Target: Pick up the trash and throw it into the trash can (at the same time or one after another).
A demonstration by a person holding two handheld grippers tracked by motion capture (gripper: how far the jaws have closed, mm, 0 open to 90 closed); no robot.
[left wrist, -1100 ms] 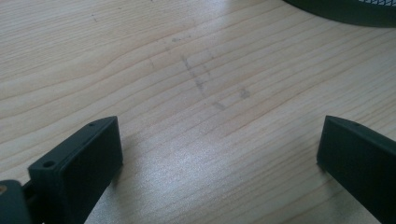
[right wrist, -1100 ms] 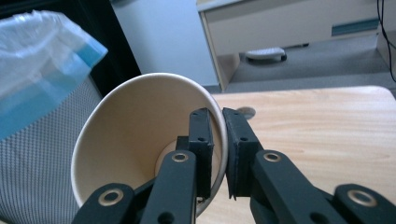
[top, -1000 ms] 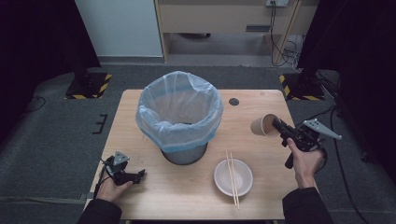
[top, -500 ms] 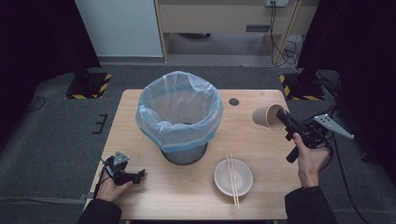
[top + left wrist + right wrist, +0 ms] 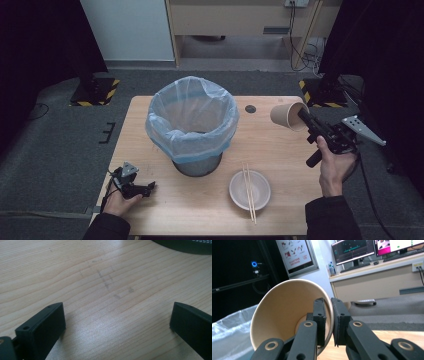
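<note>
Right claw (image 5: 302, 114) lifting paper cup (image 5: 288, 115) off worktop (image 5: 280, 150), clamped on its rim.

Since a second ago the cup is riding higher and farther toward the worktop's far right corner, tipped on its side with its mouth toward the gripper; left claw (image 5: 150, 187) is sitting unchanged. Right hand (image 5: 334, 167) is gripping the handle, forearm coming in from the near edge, claw pointing up and left; jaws nearly shut, one inside the cup wall, one outside. Left claw is resting on the near left worktop, jaws gaping wide, holding nothing. Lined bin (image 5: 192, 124) is standing mid-worktop, left of the cup; bowl (image 5: 249, 190) with chopsticks (image 5: 249, 192) across it is sitting near the front edge.
</note>
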